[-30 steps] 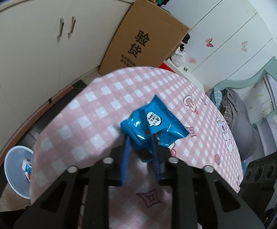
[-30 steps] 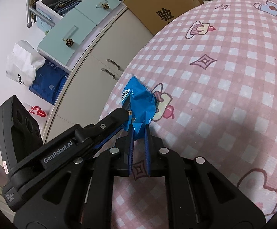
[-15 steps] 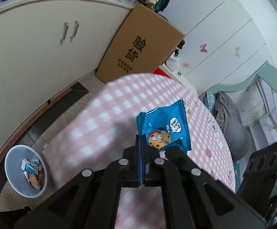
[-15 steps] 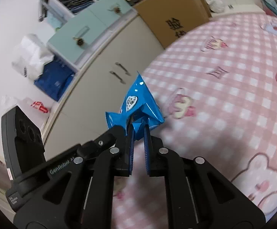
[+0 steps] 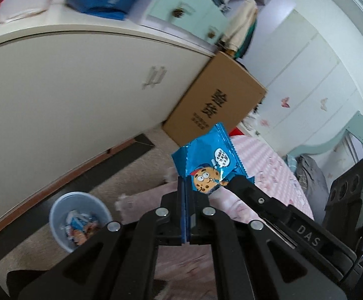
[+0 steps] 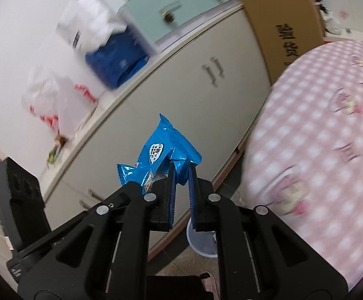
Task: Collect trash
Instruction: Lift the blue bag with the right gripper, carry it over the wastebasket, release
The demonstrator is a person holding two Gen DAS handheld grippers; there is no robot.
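Note:
A blue cookie wrapper hangs in the air past the edge of the pink checked table, held by both grippers. My left gripper is shut on its lower left edge. My right gripper reaches in from the right and pinches the wrapper's lower right corner. In the right wrist view the wrapper stands above my right gripper, whose blue pads clamp a fold of it. A pale blue bin holding several wrappers stands on the floor, below and to the left.
A long white cabinet runs along the wall behind the bin, with bags on top. A cardboard box leans at its end. In the right wrist view the bin shows partly under the fingers, beside the table.
The left jaws closed on the wrapper. Both grippers lifted it off the table and carried it left past the table's edge, so the floor and bin now lie beneath.

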